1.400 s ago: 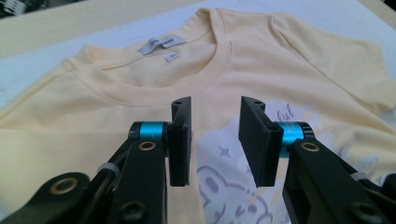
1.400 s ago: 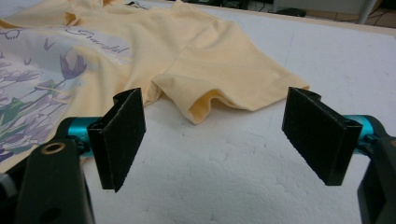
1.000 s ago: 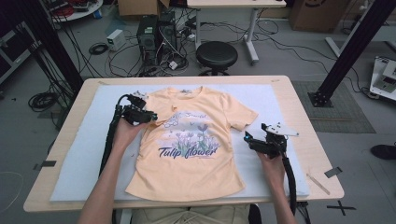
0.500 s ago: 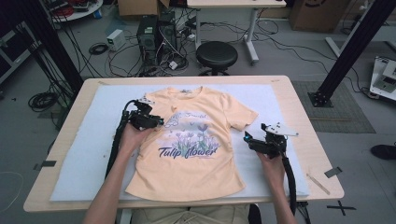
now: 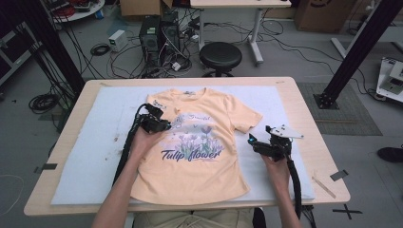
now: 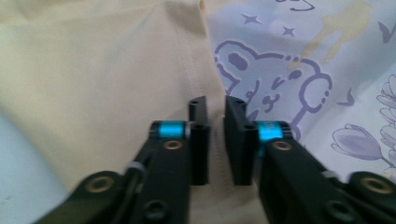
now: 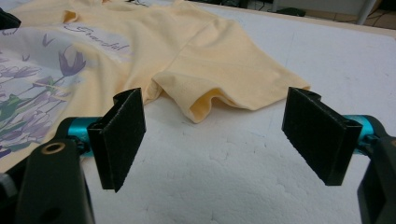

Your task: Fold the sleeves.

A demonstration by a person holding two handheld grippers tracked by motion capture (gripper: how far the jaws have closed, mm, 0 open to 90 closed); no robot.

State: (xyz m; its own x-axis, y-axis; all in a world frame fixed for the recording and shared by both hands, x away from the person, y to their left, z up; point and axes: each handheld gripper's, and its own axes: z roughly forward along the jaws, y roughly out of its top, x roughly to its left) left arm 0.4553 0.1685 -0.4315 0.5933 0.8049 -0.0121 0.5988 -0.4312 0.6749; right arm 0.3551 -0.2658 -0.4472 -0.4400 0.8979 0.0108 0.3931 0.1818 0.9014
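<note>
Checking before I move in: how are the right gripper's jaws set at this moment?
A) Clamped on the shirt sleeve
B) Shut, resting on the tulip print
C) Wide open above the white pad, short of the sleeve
C: the right gripper has its jaws spread wide over the white pad, with the sleeve lying untouched beyond them.

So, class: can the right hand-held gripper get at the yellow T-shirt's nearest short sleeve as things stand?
Probably yes. The right hand-held gripper has its jaws wide open, and bare white foam padding lies between it and the yellow cotton T-shirt's short sleeve.
</note>
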